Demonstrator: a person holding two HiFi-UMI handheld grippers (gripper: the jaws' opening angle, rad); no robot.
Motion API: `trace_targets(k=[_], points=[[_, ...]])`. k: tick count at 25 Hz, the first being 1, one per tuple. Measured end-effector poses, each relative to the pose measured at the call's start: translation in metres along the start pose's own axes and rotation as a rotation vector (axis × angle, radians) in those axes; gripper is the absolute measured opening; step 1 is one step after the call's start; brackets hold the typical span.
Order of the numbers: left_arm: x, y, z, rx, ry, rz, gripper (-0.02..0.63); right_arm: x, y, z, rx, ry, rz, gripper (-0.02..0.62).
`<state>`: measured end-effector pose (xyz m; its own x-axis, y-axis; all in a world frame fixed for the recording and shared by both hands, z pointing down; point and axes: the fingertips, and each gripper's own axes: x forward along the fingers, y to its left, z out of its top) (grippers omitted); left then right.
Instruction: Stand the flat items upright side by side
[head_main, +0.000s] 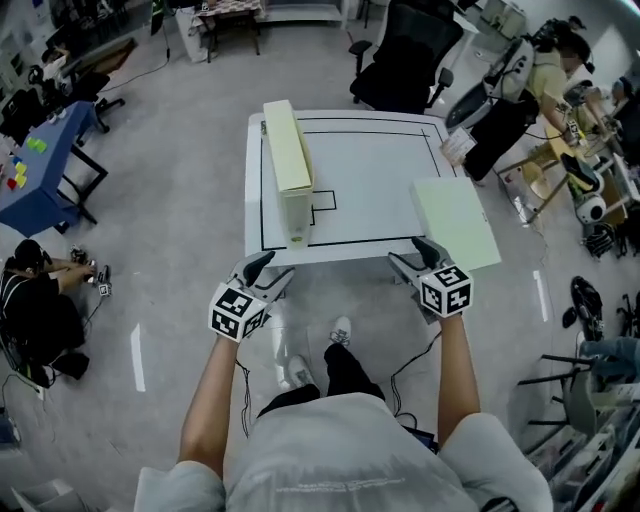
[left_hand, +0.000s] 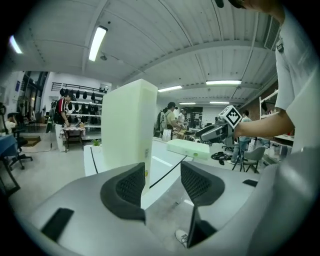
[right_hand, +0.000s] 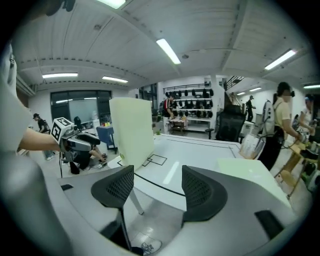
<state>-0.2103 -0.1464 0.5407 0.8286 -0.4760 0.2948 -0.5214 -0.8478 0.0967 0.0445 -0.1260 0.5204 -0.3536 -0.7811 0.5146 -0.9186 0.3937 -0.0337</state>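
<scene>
The flat box (head_main: 455, 220) lies on the counter (head_main: 370, 170) just ahead-right of the spread, empty right tool (head_main: 408, 250), long axis pointing away; the left tool (head_main: 268, 265), also spread, faces the upright box (head_main: 288, 160).

Between the upright box (head_main: 288, 160) on your left and the flat box (head_main: 455, 220) overhanging the right edge, the worktop (head_main: 370, 180) gives you a wide bare lane. The upright box stands just ahead of your left tool (head_main: 274, 266), and the flat box lies just beside your right tool (head_main: 406, 250).
</scene>
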Motion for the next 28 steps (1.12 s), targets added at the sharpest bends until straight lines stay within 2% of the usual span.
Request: trace_targets(k=[6, 9, 11, 20, 24, 28], points=[[0.043, -0.056, 0.021, -0.027, -0.027, -0.135, 0.245, -0.11, -0.047, -0.026, 0.072, -0.022, -0.196, 0.314], [0.073, -0.09, 0.034, -0.04, -0.031, -0.203, 0.245, -0.152, -0.069, -0.039, 0.104, -0.033, -0.265, 0.314], [0.096, -0.11, 0.042, -0.077, -0.032, -0.239, 0.249, -0.172, -0.082, -0.05, 0.121, -0.035, -0.295, 0.314], [0.217, -0.182, 0.058, -0.448, 0.04, -0.323, 0.3, -0.22, -0.167, -0.093, 0.231, -0.056, -0.346, 0.314], [0.268, -0.214, 0.049, -0.601, 0.092, -0.367, 0.32, -0.217, -0.213, -0.108, 0.263, -0.04, -0.305, 0.314], [0.313, -0.234, 0.028, -0.756, 0.138, -0.39, 0.342, -0.201, -0.263, -0.118, 0.285, -0.017, -0.229, 0.321]])
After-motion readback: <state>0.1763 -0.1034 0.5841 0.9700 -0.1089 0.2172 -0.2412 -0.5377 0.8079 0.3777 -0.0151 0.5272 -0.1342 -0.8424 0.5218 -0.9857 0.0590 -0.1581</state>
